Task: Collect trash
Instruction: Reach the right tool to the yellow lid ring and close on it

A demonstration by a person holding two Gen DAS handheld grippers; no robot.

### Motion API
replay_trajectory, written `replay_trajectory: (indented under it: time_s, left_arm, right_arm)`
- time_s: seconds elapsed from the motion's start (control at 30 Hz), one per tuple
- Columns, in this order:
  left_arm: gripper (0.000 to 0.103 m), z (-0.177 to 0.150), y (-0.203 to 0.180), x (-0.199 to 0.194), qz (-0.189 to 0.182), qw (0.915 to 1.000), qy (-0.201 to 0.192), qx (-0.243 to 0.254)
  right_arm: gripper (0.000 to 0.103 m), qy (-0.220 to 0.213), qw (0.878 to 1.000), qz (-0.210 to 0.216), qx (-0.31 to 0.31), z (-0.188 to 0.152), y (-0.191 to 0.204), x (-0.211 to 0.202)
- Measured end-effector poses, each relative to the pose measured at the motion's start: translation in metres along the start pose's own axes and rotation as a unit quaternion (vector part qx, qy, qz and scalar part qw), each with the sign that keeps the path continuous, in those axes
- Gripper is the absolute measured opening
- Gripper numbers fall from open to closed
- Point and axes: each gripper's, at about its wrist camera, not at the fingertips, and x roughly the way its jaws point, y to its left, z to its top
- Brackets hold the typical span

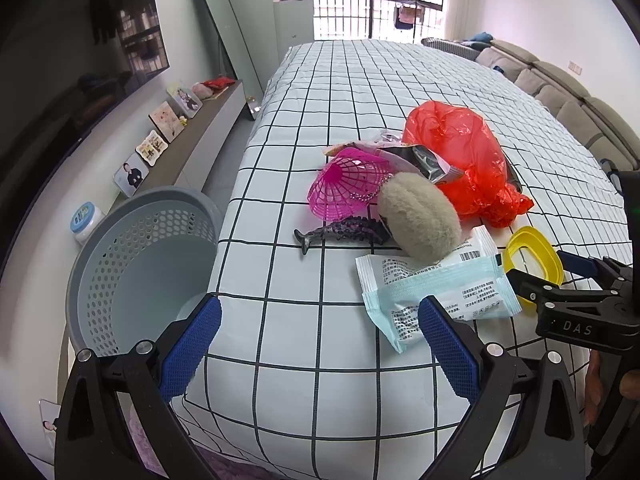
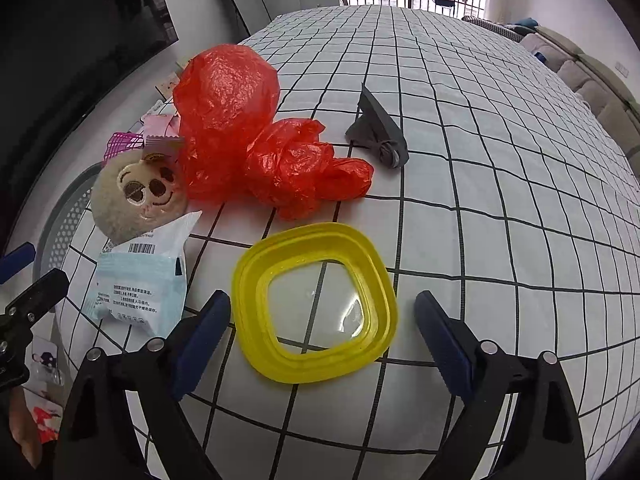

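- We see a bench (image 1: 360,92) under a white cloth with a black grid; the trash lies in a loose heap on its near half.
- Our left tool (image 1: 320,340) hovers over the near left edge, its jaws spread and nothing between them; its right finger (image 1: 448,344) overlaps the near corner of a pale blue and white packet (image 1: 436,284).
- Our right tool (image 2: 322,338) hangs with its jaws spread wide either side of a yellow square lid (image 2: 316,304), which lies flat on the cloth; neither pad touches it.
- A round beige plush (image 2: 138,200) with a stitched face rests on the far end of the packet; a crumpled red plastic bag (image 2: 260,136) lies just right of it and beyond the lid.
- A pink mesh basket (image 1: 348,186) and a dark hair claw (image 1: 344,232) sit left of the plush; foil wrappers (image 1: 420,160) lie behind them.
- A dark grey folded piece (image 2: 378,132) lies right of the bag, apart from it.
- A grey perforated bin (image 1: 140,264) stands on the floor at the bench's near left side.
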Motion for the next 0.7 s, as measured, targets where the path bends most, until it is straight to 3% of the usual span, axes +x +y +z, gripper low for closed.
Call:
replay_trajectory:
  time_s: [0.1,0.33,0.7]
  left_arm:
    - [0.097,0.000,-0.002,-0.001,-0.004,1.0000,0.001,0.000]
    - [0.097,-0.001,-0.008,-0.004,-0.011,0.9999,-0.001,0.008]
    - [0.097,0.006,-0.030,0.002,-0.049,0.9987,-0.003,0.015]
  right_arm:
    - [0.072,-0.002,1.000,-0.005,-0.021,0.001,0.010,-0.001]
    - [0.069,-0.008,0.999,0.009,-0.030,0.000,0.022,-0.004]
    - [0.069,-0.044,0.997,0.017,0.064,-0.035,-0.009,-0.041]
